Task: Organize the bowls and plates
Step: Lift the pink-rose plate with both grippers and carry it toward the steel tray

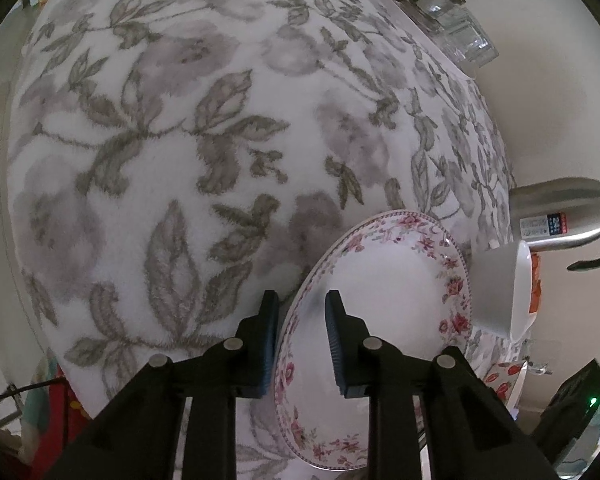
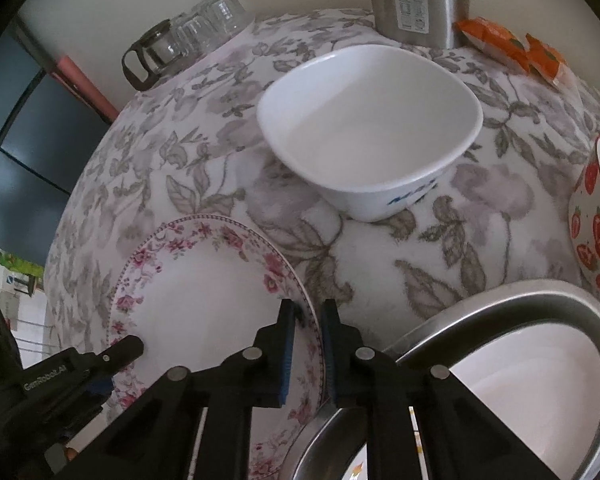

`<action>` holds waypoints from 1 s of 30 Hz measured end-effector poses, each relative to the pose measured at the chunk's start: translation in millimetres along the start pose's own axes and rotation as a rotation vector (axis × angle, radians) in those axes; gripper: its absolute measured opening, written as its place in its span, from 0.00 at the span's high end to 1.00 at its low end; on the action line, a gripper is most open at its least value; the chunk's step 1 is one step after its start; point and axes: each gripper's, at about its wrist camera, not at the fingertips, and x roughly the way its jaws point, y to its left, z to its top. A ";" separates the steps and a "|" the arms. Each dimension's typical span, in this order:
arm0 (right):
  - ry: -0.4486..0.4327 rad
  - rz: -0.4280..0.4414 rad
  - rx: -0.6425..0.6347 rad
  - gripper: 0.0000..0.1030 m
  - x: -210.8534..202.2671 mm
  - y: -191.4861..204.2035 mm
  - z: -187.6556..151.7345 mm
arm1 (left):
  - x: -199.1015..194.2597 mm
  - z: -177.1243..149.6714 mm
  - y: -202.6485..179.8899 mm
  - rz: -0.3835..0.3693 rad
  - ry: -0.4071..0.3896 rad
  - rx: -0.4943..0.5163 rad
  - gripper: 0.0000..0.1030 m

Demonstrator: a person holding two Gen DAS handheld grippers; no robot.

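a round white plate with a pink floral rim (image 2: 204,300) is seen lying on a table covered by a white cloth printed with grey leaves and flowers (image 1: 160,160). the left gripper (image 1: 302,300) is clamped on the plate's left rim, one blue-padded finger (image 1: 270,336) set outside the edge and the other over the white inside. the right gripper (image 2: 308,312) is clenched on the opposite rim, with the patterned edge pinched between its two pads. in the right wrist view the left gripper is also seen, its black finger tip resting on the plate's near-left border.

a white square-shouldered bowl with blue lettering on its side (image 2: 372,136) is placed on the cloth beyond the plate, apart from it. a steel vacuum flask with a label (image 2: 416,0) is stood behind the bowl, and orange packets (image 2: 508,48) are laid just beside the flask. clear glass cups and a glass jug with a black handle (image 2: 188,40) are grouped at the far edge of the table. a cup printed with red strawberries (image 2: 596,216) is seen at the right, and a round steel basin (image 2: 532,360) is placed near the plate's right side.
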 end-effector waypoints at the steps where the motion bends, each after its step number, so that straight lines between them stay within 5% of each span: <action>1: -0.006 0.002 -0.003 0.85 -1.4 0.1 -0.7 | -1.2 -0.7 1.4 -0.001 0.000 0.001 0.77; 30: -0.097 0.057 -0.048 0.90 -39.1 7.3 -9.8 | -24.1 6.9 0.6 -0.044 -0.073 0.011 0.83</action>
